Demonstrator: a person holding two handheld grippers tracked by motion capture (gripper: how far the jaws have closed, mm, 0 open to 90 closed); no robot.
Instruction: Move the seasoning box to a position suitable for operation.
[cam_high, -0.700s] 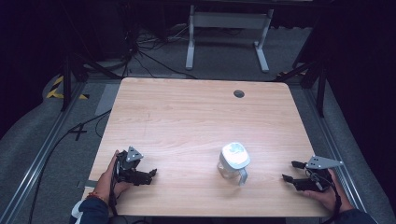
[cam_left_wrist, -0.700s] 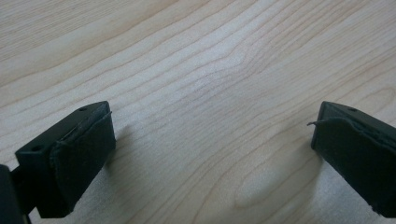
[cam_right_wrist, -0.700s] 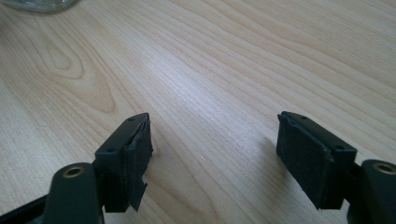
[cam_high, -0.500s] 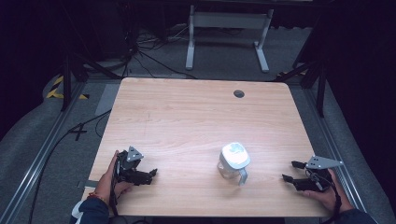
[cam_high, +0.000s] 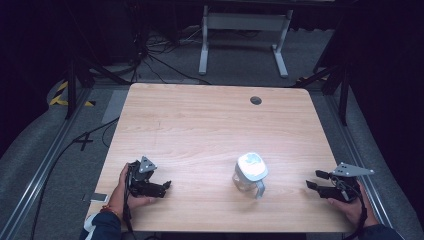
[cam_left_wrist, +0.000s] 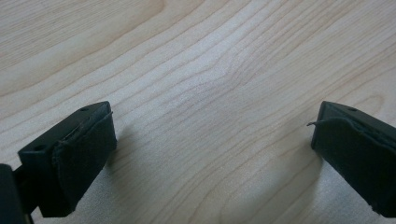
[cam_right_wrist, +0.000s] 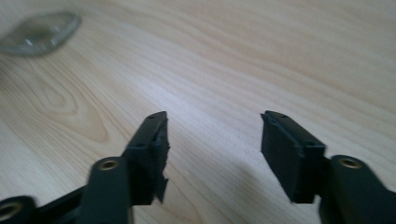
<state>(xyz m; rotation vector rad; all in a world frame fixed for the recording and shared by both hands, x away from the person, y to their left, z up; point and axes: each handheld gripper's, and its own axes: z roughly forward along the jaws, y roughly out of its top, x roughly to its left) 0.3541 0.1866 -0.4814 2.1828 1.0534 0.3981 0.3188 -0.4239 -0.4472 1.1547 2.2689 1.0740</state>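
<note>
We note a light wooden desk (cam_high: 210, 125) with a round cable hole (cam_high: 256, 100) near its far edge. A clear glass pitcher (cam_high: 248, 173) with a pale lid and a handle pointing toward the person's side stands on the near right part of the desk, between the two hand-held grippers and nearer the right one. In the right gripper view it shows as a blurred glassy shape (cam_right_wrist: 39, 32) at the upper left corner.

The left hand-held gripper (cam_high: 162, 185) rests on the desk near the front left edge, held by the left hand (cam_high: 127, 187), jaws pointing right. In the left gripper view (cam_left_wrist: 210, 149) we see its two black padded jaws spread wide apart with bare wood grain between them; nothing is held.

The right hand-held gripper (cam_high: 314, 180) sits low at the front right edge, held by the right hand (cam_high: 350, 205), with the grey three-cornered plate (cam_high: 354, 169) on top and jaws pointing left toward the pitcher, well apart from it. In the right gripper view (cam_right_wrist: 212, 149) its jaws stand parted with only desk surface between them.

Compared with the frames 0.7 s and 0.5 s earlier, we find no visible change: both grippers, both hands and the pitcher keep the same places.

Beyond the desk, a white frame stand (cam_high: 242, 30) and loose cables (cam_high: 155, 50) lie on the grey floor.
</note>
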